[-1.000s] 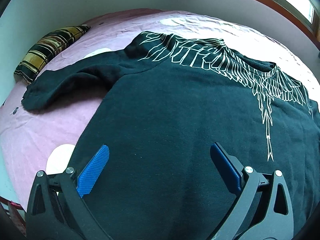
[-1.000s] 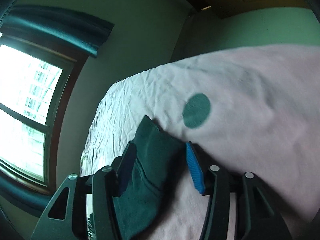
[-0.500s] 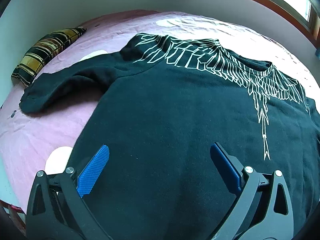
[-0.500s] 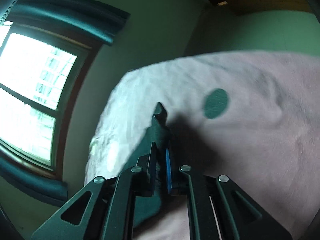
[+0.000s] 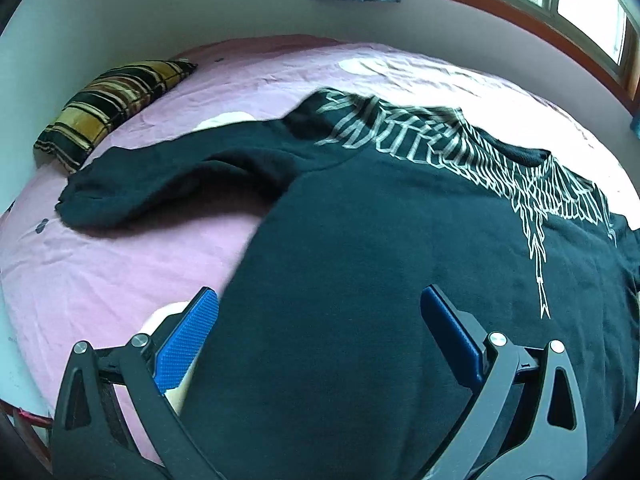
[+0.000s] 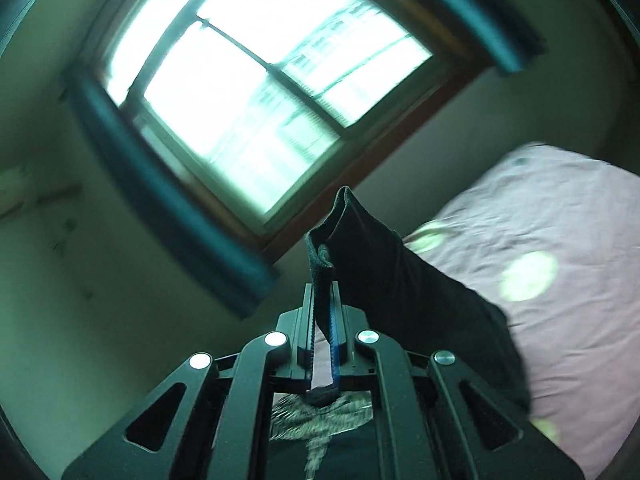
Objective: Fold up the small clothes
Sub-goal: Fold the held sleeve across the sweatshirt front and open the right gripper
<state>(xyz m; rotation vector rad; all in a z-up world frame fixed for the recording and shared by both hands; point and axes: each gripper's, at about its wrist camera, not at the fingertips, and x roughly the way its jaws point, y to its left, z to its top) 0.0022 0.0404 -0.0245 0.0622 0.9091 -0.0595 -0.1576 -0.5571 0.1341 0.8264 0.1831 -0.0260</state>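
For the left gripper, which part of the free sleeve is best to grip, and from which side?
Probably the cuff end of the free sleeve, approached from the pillow side: it lies flat on the sheet, with its edge exposed. The left gripper is open.

So the sweater [image 5: 380, 280] lies flat on the bed [image 5: 120, 272], one sleeve [image 5: 160, 188] stretched out to the left. A pillow [image 5: 108, 108] sits behind that sleeve by the wall, and the window [image 5: 560, 0] is behind the bed on the right.
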